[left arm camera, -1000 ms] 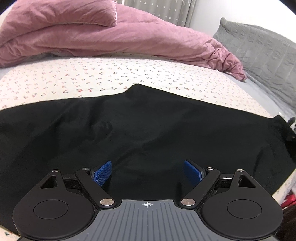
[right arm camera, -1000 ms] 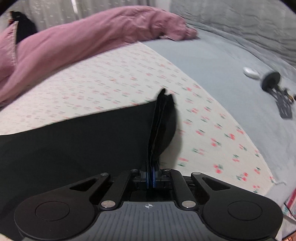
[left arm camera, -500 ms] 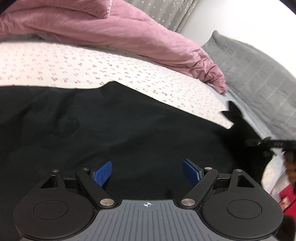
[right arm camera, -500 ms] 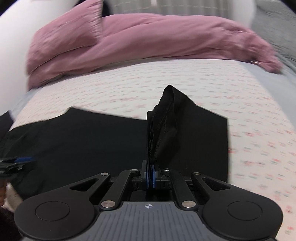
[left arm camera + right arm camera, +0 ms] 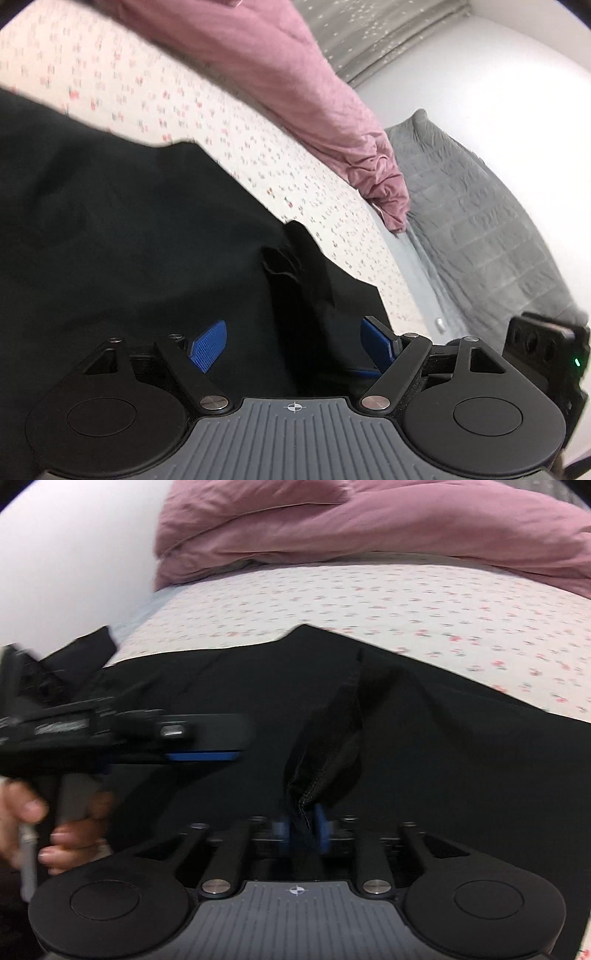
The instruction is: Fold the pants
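Black pants (image 5: 129, 229) lie spread on a floral bed sheet (image 5: 258, 147). My left gripper (image 5: 295, 345) is open just above the pants, blue pads wide apart, with a raised fold of black cloth (image 5: 295, 258) between and ahead of them. In the right wrist view, my right gripper (image 5: 301, 832) is shut on a bunched edge of the pants (image 5: 325, 746), holding it up over the flat pants (image 5: 443, 757). The left gripper (image 5: 199, 753) shows there at the left, held by a hand.
A pink duvet (image 5: 295, 92) is piled at the head of the bed and also shows in the right wrist view (image 5: 369, 524). A grey quilted blanket (image 5: 480, 221) lies to the right. The right gripper's body (image 5: 546, 343) is close at the right edge.
My right gripper has carried the pants edge leftward over the flat pants, close to the left gripper. The left gripper has swung right and stays open.
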